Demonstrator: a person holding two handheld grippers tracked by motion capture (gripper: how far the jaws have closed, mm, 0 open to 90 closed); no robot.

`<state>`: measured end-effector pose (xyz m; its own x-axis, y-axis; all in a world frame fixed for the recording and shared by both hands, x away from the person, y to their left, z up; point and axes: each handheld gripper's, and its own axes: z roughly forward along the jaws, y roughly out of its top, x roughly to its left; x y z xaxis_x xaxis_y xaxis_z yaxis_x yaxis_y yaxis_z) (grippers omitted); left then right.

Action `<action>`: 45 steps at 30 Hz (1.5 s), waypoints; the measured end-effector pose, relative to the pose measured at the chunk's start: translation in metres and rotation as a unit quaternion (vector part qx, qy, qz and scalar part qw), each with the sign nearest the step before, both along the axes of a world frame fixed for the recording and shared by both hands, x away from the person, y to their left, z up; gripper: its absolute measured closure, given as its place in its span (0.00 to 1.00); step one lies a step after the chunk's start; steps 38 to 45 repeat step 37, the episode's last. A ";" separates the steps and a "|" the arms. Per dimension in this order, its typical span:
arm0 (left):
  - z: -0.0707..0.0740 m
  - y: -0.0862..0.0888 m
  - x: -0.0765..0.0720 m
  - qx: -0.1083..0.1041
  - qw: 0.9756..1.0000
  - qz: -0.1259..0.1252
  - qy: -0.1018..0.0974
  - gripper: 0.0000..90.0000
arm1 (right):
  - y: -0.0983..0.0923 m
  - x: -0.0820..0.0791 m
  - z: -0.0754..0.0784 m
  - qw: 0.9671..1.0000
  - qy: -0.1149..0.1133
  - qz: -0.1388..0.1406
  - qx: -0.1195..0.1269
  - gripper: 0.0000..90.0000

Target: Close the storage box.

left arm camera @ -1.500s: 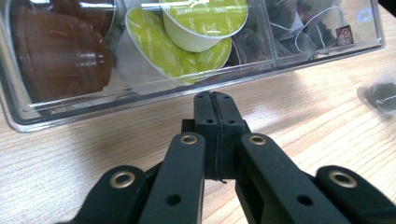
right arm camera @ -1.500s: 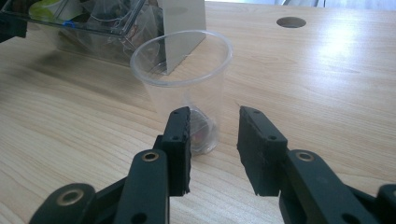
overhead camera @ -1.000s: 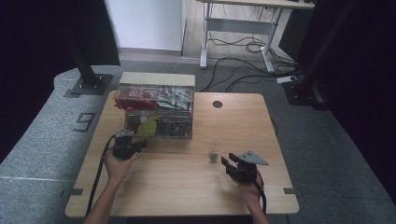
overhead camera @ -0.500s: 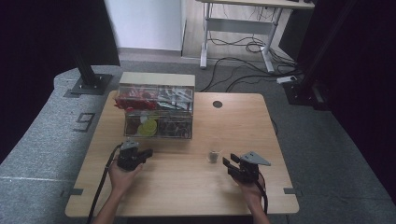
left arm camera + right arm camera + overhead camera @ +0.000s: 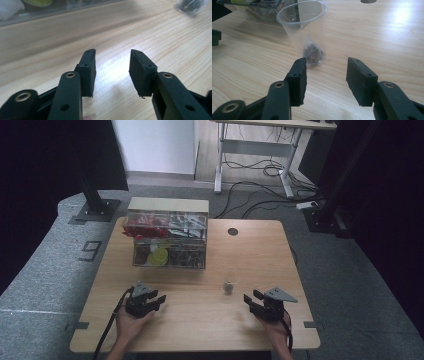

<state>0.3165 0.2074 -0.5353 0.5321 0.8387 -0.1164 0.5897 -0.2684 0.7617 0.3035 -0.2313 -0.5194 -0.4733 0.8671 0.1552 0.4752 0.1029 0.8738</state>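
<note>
Two forearms come in from the near edge of the wooden table (image 5: 200, 320), each hand wrapped around a black two-jaw gripper held low over the bare wood.

The left gripper (image 5: 154, 299) sits in the person's left hand (image 5: 131, 325) near the table's front-left part, its jaws aimed forward and slightly to the right, a black cable trailing back off the table edge. In the left gripper view its jaws stand apart with plain wood between them and nothing held; the left gripper (image 5: 112, 67) hovers just above the surface.

The right gripper (image 5: 252, 301) is carried by the right hand (image 5: 276, 332) near the front-right, a grey three-cornered plate on top, the jaws turned to the left and slightly forward. In the right gripper view the right gripper (image 5: 325, 80) has its jaws spread wide and empty.

A clear plastic cup (image 5: 303, 32) stands upright on the table just ahead of those jaws, near the left one, apart from both. A small dark object (image 5: 312, 52) lies in its bottom; what it is cannot be told. In the high view the cup (image 5: 229, 286) stands between the two grippers, nearer the right one.

Farther back a clear plastic storage box (image 5: 167, 240) holds red, yellow-green and dark items
</note>
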 end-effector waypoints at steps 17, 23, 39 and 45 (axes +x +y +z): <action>-0.010 0.014 -0.010 0.005 1.000 0.017 0.021 0.55 | -0.027 -0.004 -0.030 0.998 0.051 -0.024 -0.028 0.44; -0.010 0.016 -0.009 0.009 0.999 0.020 0.024 0.55 | -0.027 -0.002 -0.033 0.998 0.051 -0.031 -0.035 0.44; -0.010 0.017 -0.008 0.007 0.999 0.024 0.024 0.54 | -0.027 -0.001 -0.033 0.997 0.055 -0.029 -0.039 0.43; -0.010 0.017 -0.008 0.007 0.999 0.024 0.024 0.54 | -0.027 -0.001 -0.033 0.997 0.055 -0.029 -0.039 0.43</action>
